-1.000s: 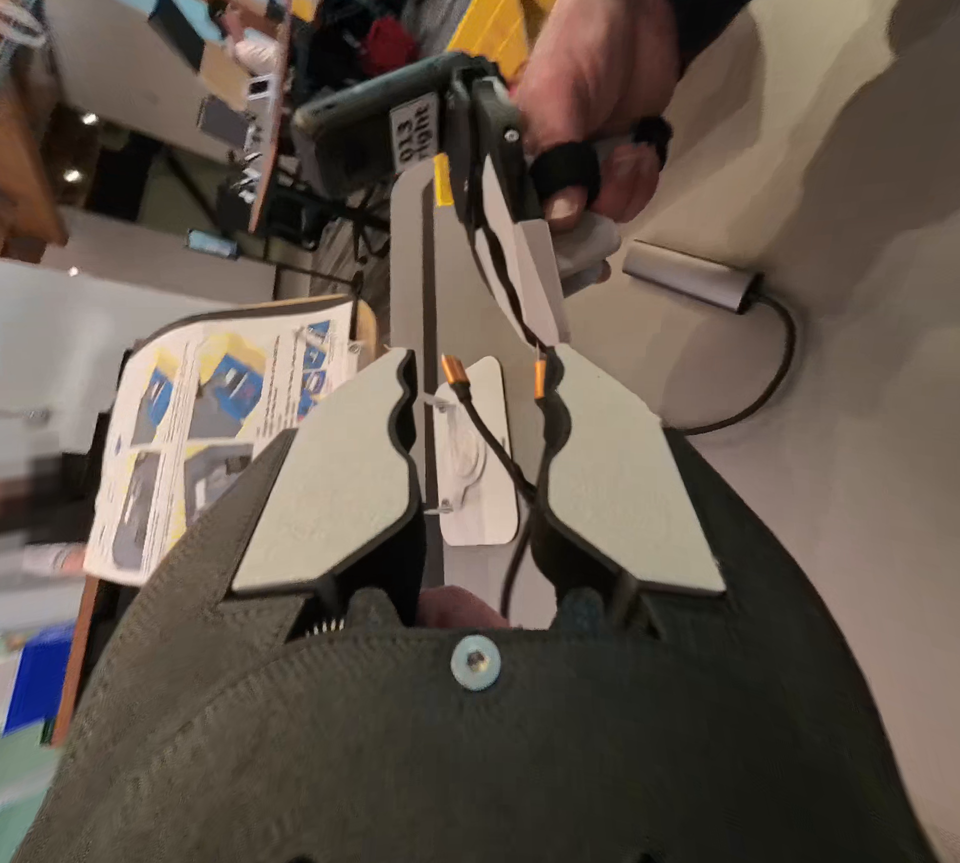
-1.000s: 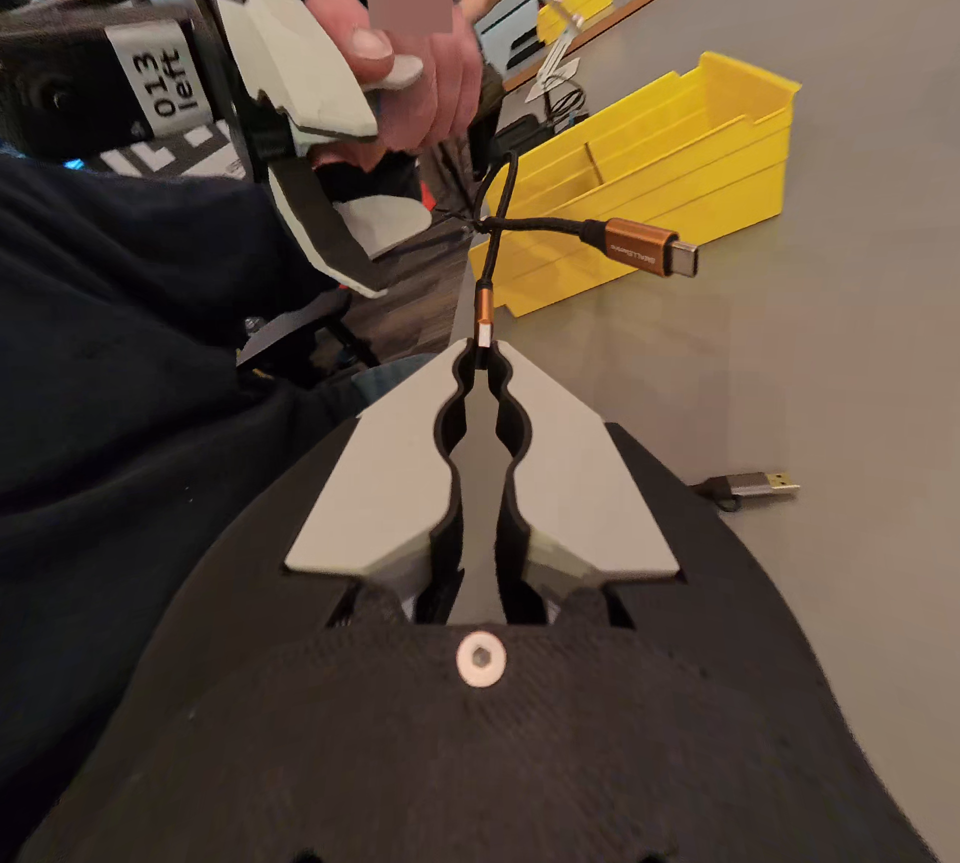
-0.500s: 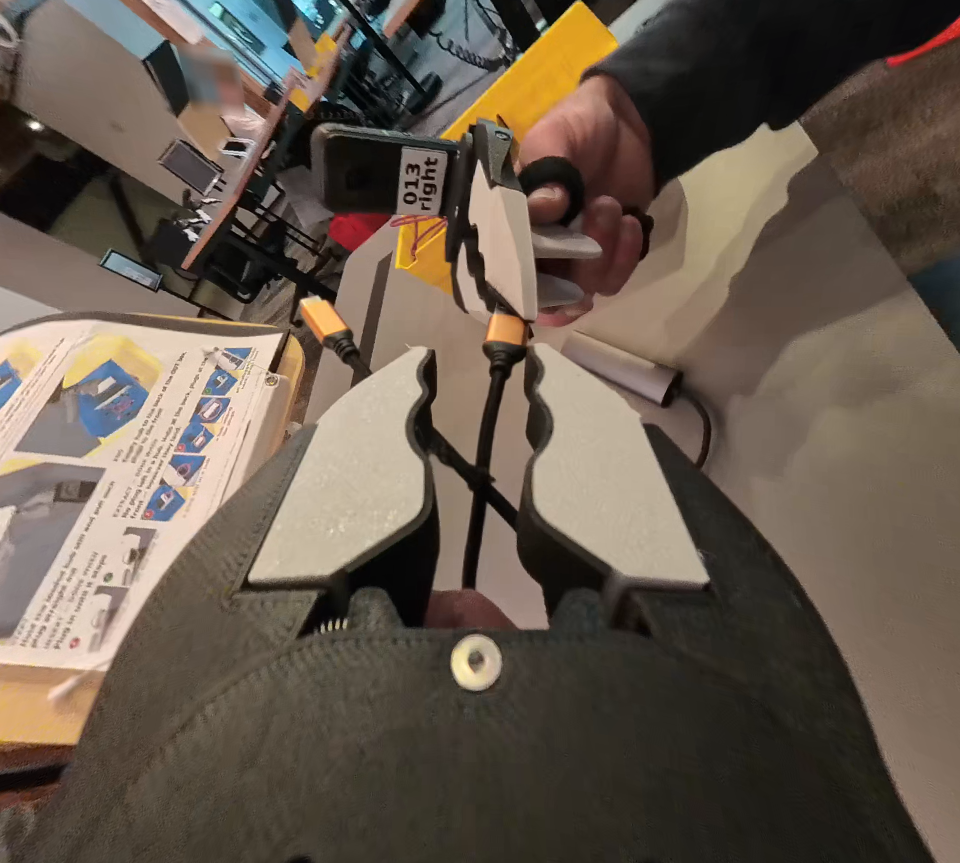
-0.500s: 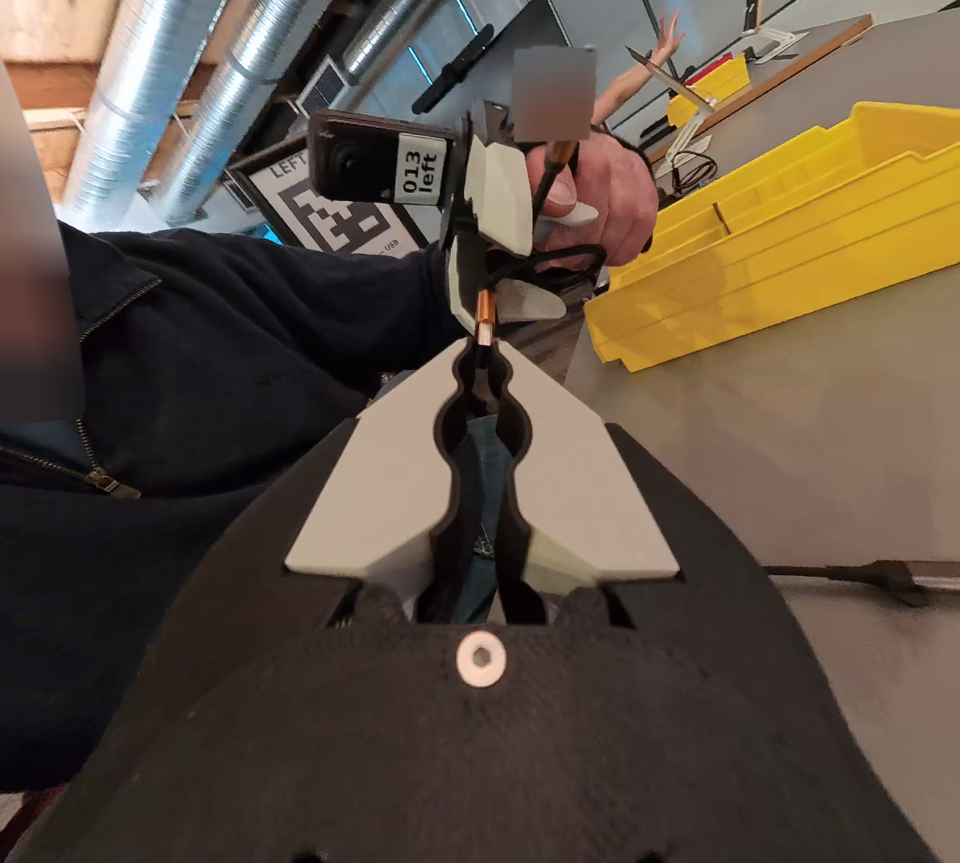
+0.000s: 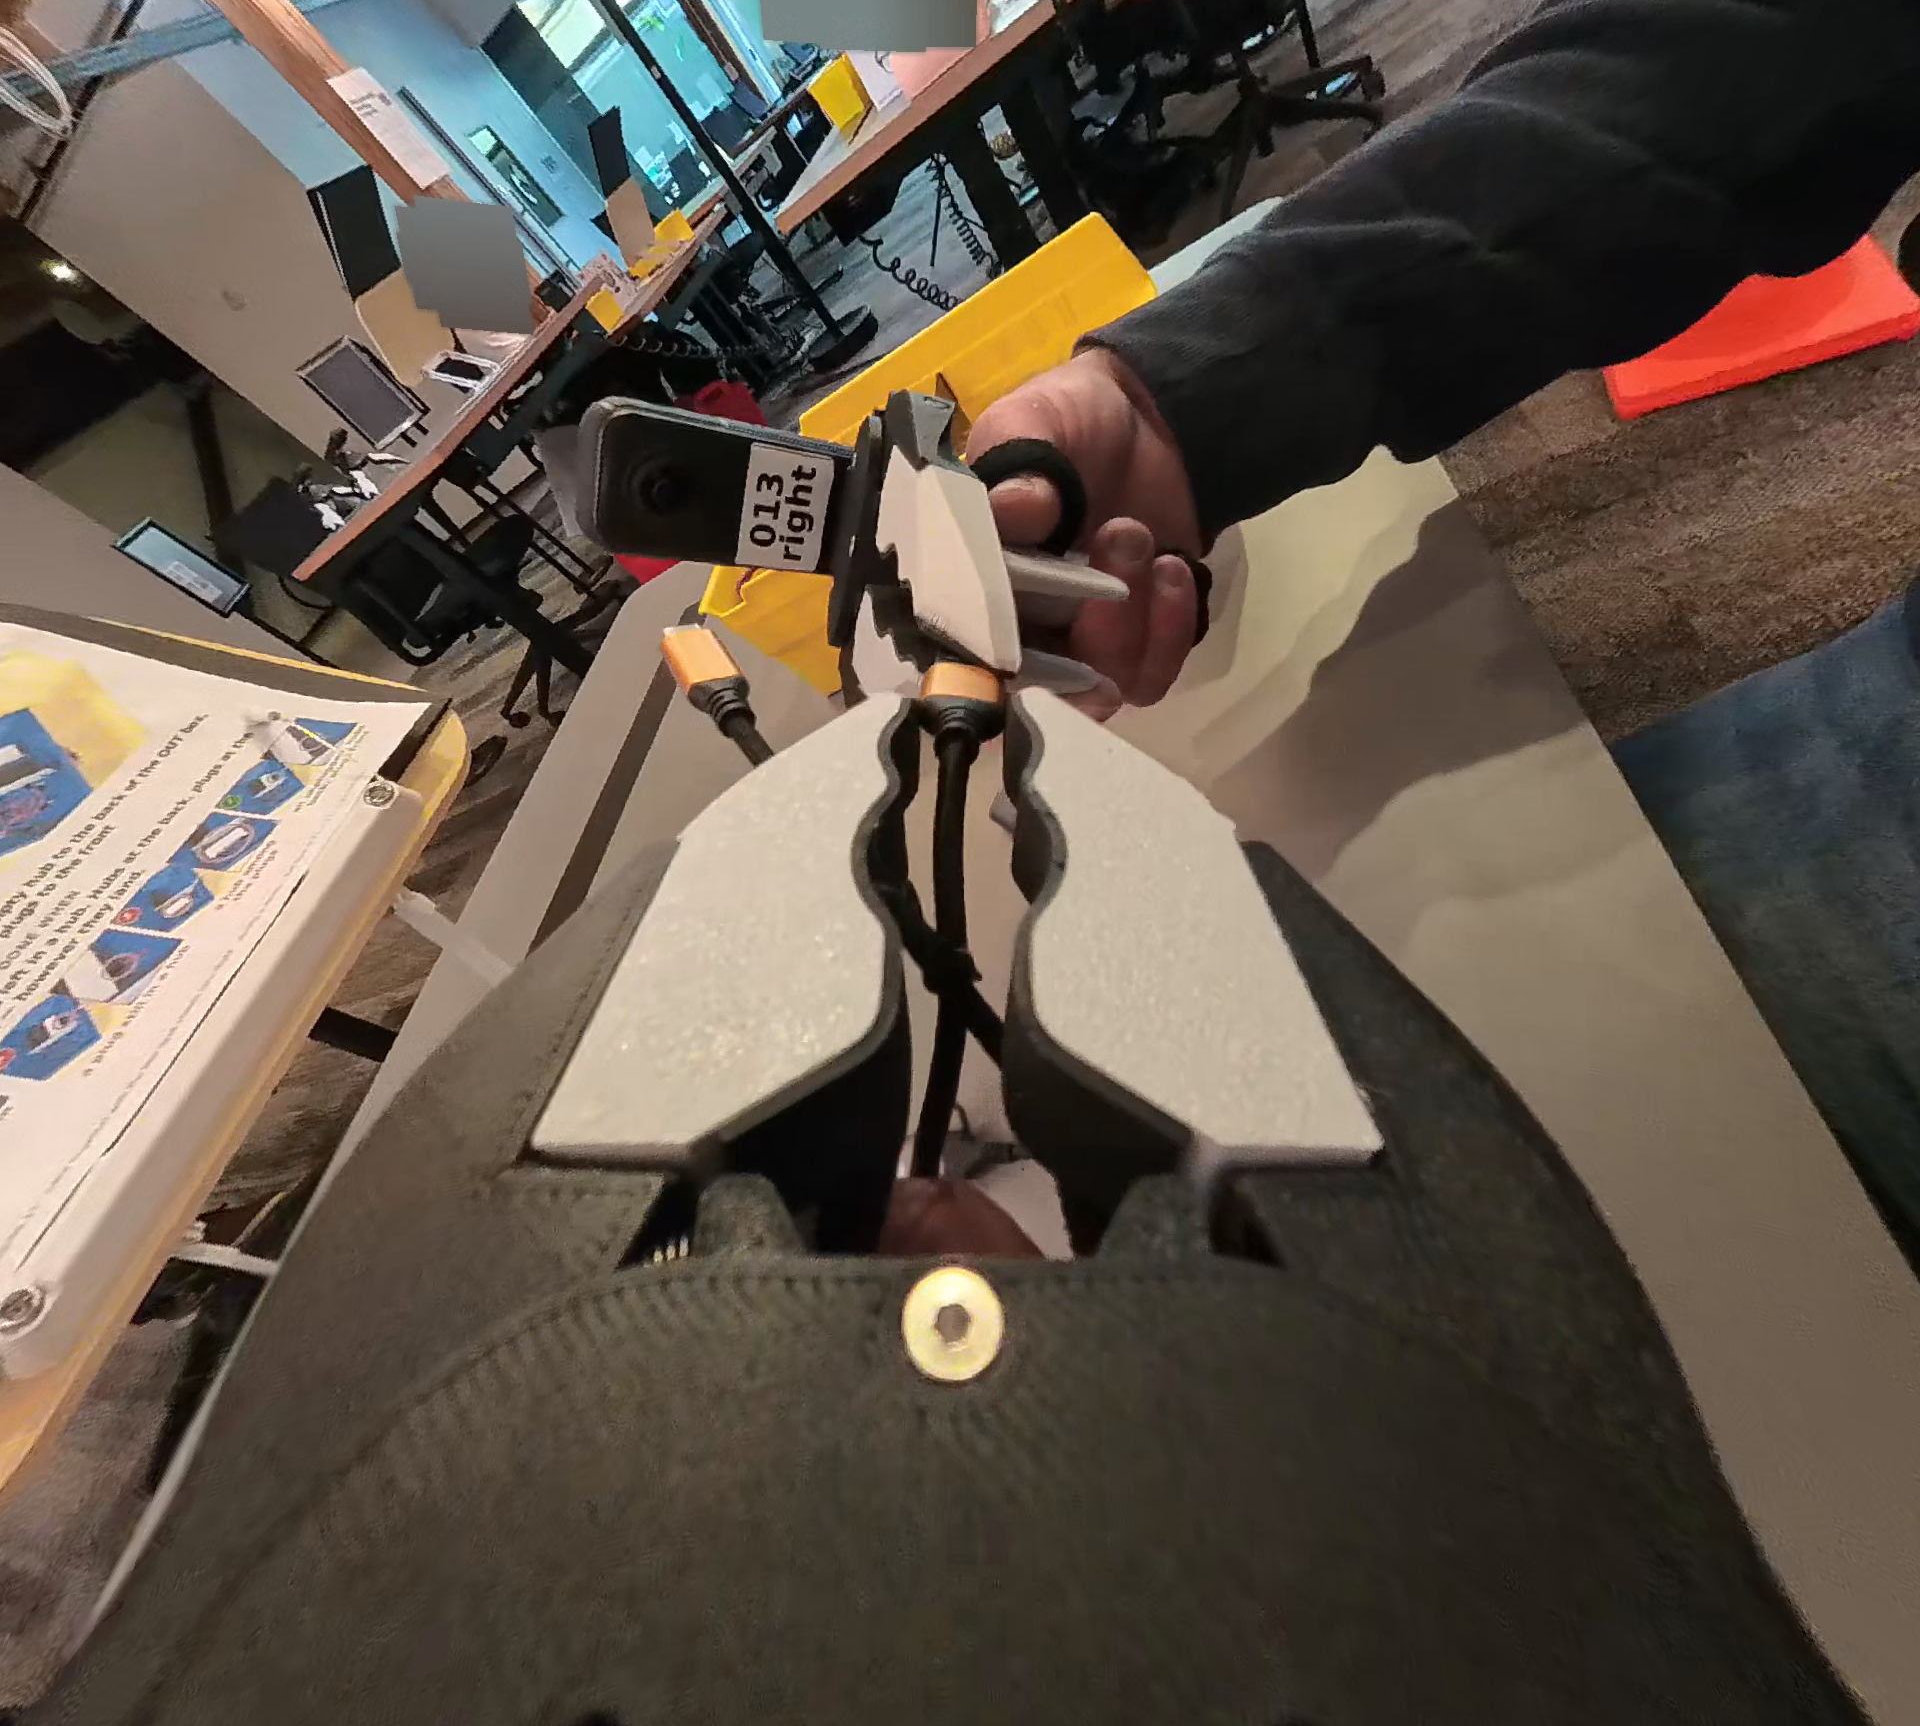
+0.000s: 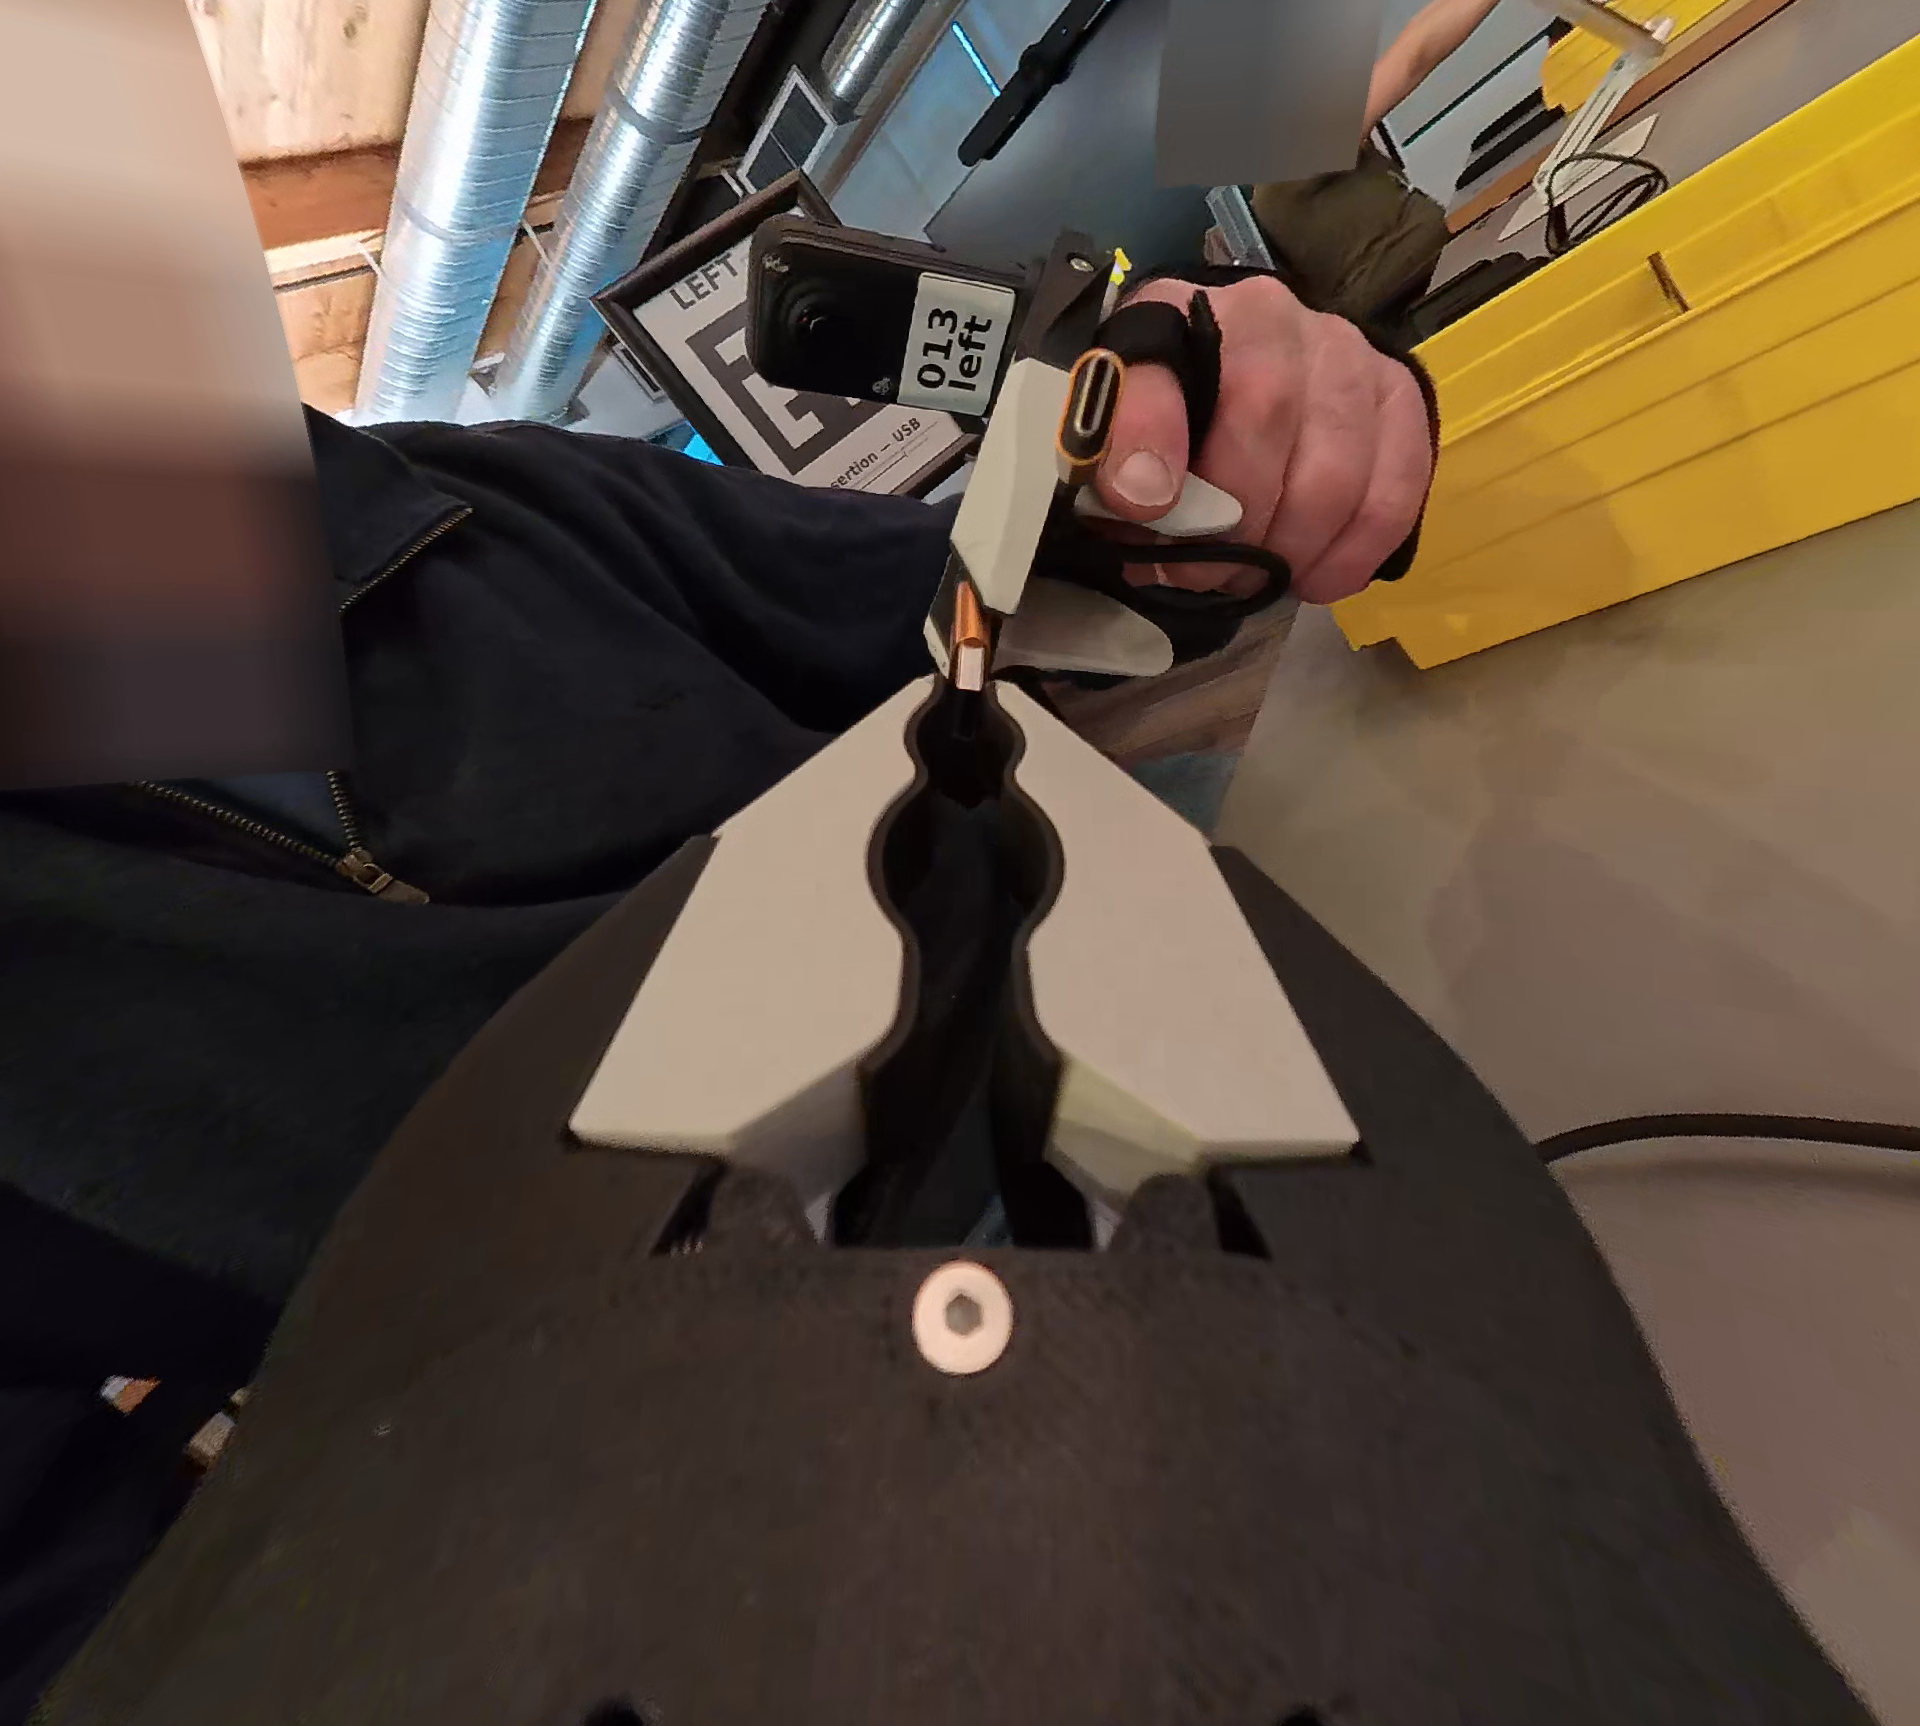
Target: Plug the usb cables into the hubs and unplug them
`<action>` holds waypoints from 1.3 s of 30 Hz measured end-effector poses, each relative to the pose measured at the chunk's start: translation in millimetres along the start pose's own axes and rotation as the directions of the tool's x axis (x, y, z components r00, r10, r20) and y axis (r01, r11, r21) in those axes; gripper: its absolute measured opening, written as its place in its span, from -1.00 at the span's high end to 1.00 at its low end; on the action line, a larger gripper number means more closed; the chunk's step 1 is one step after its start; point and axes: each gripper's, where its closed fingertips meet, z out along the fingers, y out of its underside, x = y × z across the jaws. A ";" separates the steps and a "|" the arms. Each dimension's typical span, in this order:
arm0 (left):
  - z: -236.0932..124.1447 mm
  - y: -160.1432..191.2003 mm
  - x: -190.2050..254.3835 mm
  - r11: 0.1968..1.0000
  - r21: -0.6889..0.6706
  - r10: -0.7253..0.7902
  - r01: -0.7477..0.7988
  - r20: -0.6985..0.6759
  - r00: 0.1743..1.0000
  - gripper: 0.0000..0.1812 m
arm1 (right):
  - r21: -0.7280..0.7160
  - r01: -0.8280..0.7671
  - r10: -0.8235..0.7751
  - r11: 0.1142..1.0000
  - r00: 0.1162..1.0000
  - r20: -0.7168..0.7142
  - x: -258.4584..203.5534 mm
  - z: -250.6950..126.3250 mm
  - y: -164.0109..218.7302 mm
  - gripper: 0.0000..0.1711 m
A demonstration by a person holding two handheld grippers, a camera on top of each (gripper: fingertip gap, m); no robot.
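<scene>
**Handover of a short USB cable between two tongs, held above the worktop**

Both tongs meet tip to tip in the air. The right tongs (image 6: pixel 961 689) are closed on the metal tip of one orange-collared plug (image 6: pixel 968 637) of the black USB cable (image 5: pixel 940 897); only the very end of the plug sits between their fingertips. The left tongs (image 5: pixel 951 731) stand partly open around the cable, which runs down the gap between their fingers without visibly being pinched; the plug's orange collar (image 5: pixel 961 687) lies just ahead of their tips. The cable's second plug (image 5: pixel 701 653) hangs free just to the left of the left tongs' tips, its open end facing the right wrist camera (image 6: pixel 1088 407). The cable appears knotted or looped deep between the left fingers.

Likely hazards, judged from this pose:
- The right tongs' hold is shallow, on smooth metal; a slight twist or pull from the left side could slip the plug out and drop the cable to the grey worktop (image 6: pixel 1558 845).
- If the left tongs close here, they may clamp the soft cable rather than the rigid collar, leaving the plug free to swing and hard to aim at a port.
- The loop between the left fingers could snag as the tongs part.
- No hub is visible in either view, so the plug's orientation cannot yet be checked against a port.

The yellow bin (image 6: pixel 1662 346) lies beyond the left tongs.
</scene>
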 end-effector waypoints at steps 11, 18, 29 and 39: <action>2.2 0.3 -15.5 0.919 0.143 -0.369 0.367 -0.014 0.929 0.84 | 0.113 0.042 -0.032 0.993 0.996 -0.086 3.8 -6.8 -19.1 0.89; 3.7 12.1 -22.2 0.792 0.139 -0.591 0.594 -0.068 0.804 0.84 | -0.136 0.495 -0.491 0.858 0.717 -0.495 8.6 -34.5 -35.1 0.84; 10.6 5.1 -24.9 0.600 0.133 -0.772 0.789 -0.165 0.614 0.84 | -0.744 0.587 -0.930 0.320 0.047 -0.364 19.6 -27.8 -26.7 0.88; 7.3 -5.1 -28.7 0.544 0.215 -0.789 0.811 -0.198 0.581 0.84 | -0.835 0.524 -0.928 0.168 -0.200 -0.313 18.7 -22.4 -33.8 0.99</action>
